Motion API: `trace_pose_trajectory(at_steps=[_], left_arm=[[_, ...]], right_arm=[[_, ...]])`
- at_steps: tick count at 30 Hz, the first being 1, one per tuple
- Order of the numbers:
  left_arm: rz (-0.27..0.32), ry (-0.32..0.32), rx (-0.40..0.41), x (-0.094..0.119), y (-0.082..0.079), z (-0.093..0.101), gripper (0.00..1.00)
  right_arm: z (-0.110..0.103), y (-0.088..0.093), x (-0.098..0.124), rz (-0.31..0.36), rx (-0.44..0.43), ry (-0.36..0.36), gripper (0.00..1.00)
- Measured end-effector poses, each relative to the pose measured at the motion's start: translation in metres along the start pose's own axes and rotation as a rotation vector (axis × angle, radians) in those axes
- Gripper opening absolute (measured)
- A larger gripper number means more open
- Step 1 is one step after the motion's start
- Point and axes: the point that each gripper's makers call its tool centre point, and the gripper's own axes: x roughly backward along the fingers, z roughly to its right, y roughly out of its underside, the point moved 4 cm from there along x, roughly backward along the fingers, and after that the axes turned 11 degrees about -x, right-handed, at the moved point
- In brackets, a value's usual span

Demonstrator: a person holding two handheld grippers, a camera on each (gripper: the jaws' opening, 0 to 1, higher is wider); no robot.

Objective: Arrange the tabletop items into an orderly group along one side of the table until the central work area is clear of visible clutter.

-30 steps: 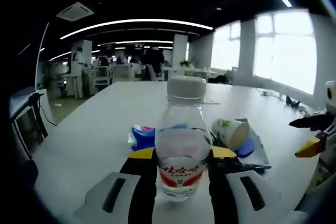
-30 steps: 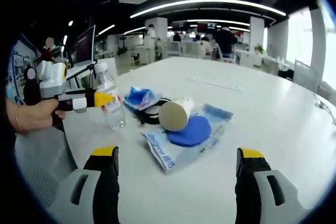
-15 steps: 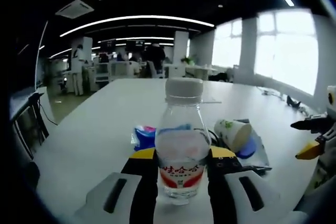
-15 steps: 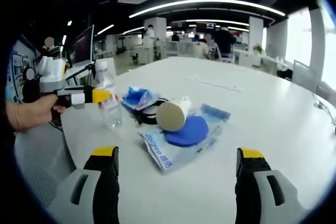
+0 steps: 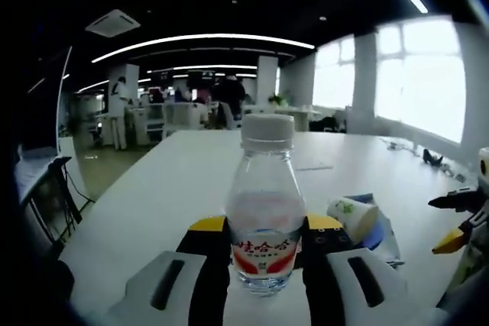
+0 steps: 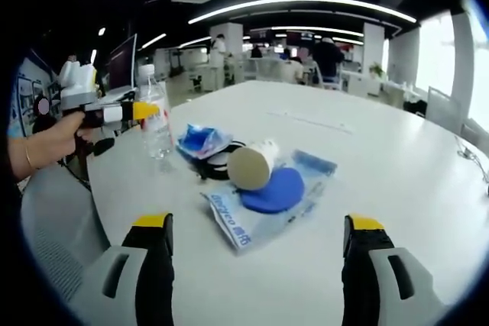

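My left gripper (image 5: 263, 238) is clamped on the clear plastic water bottle with white cap (image 5: 266, 211), upright near the white table (image 6: 382, 150) edge. I should set it down level before releasing. My right gripper (image 6: 260, 246) hangs wide, holding nothing.

Clear bottle (image 5: 266, 219) with white cap and red-lettered label; black, yellow-tipped left gripper (image 5: 266, 243) (grey housings). White bench (image 6: 382, 158); cream paper cup (image 6: 254, 166); blue disc (image 6: 273, 189) in blue-printed clear bag (image 6: 229, 219).
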Motion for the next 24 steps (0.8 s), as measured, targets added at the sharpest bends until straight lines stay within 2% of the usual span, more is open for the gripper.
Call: trace_pose_trajectory(at_steps=[6, 24], left_arm=[[0.019, -0.005, -0.034, -0.008, -0.012, -0.010, 0.34], [0.060, -0.030, -0.033, -0.049, -0.037, -0.048, 0.33]], right_arm=[[0.002, -0.002, -0.002, 0.001, 0.002, 0.002, 0.90], [0.012, -0.001, -0.009, -0.034, 0.012, 0.020, 0.90]])
